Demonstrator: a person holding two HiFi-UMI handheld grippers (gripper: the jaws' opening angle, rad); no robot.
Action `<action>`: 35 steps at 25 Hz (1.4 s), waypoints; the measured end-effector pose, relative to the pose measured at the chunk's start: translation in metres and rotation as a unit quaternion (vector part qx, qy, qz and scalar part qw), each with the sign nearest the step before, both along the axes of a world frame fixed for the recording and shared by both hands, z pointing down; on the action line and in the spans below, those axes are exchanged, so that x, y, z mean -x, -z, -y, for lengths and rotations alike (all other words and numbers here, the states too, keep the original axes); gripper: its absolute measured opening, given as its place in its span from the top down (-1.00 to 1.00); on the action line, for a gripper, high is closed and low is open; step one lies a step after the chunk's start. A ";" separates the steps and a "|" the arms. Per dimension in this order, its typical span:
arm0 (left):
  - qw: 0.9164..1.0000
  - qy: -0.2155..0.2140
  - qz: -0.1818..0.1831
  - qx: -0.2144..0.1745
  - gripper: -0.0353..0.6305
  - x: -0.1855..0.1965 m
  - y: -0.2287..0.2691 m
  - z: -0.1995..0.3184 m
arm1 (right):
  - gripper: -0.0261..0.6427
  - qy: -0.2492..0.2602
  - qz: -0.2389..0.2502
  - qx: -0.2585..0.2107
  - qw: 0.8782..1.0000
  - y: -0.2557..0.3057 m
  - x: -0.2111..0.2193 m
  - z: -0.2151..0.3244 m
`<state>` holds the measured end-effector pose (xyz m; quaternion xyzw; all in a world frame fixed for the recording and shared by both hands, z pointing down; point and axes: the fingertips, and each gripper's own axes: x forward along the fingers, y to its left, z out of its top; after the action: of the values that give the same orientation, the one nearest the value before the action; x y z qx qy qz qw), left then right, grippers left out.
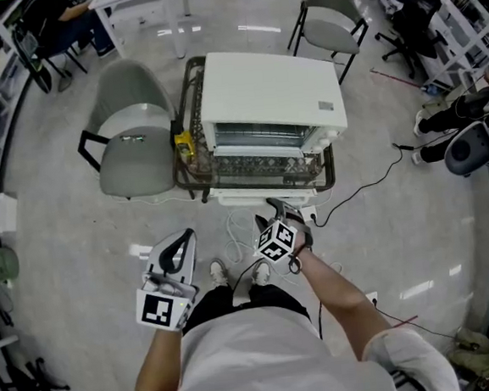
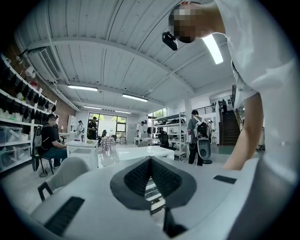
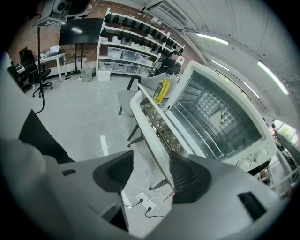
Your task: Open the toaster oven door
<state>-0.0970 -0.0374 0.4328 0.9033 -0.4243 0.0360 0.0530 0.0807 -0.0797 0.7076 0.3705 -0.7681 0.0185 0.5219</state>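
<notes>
A white toaster oven (image 1: 269, 90) stands on a low dark-framed table (image 1: 188, 110). Its glass door (image 1: 263, 170) hangs down open, with the white front edge towards me. My right gripper (image 1: 281, 206) is at that front edge. In the right gripper view the door (image 3: 154, 117) runs down between the jaws, close against the right pad (image 3: 187, 176), and the oven cavity (image 3: 225, 117) shows bare. The right gripper (image 3: 149, 173) is open. My left gripper (image 1: 184, 236) hangs at the lower left, away from the oven. In its own view the left gripper (image 2: 150, 161) is shut on nothing.
A yellow bottle (image 1: 183, 143) stands at the table's left end. A grey chair (image 1: 134, 149) is to the left of the table, another chair (image 1: 331, 21) behind. Cables and a power strip (image 3: 143, 197) lie on the floor under the door. People stand far off in the room.
</notes>
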 end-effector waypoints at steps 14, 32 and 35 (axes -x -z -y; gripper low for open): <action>1.000 -0.004 0.016 0.005 0.84 -0.009 -0.005 -0.002 | 0.17 0.001 0.005 0.000 1.000 -0.019 -0.002 -0.005; 1.000 0.005 0.028 0.012 0.84 -0.014 -0.007 -0.019 | 0.17 -0.033 0.031 0.005 0.999 -0.035 0.000 -0.010; 0.999 0.009 0.030 0.015 0.84 -0.011 -0.007 -0.024 | 0.17 -0.034 0.030 0.008 0.999 -0.038 0.001 -0.013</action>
<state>-0.0861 -0.0130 0.4401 0.8972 -0.4328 0.0687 0.0545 0.0800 -0.0663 0.7460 0.3913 -0.7702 0.0529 0.5009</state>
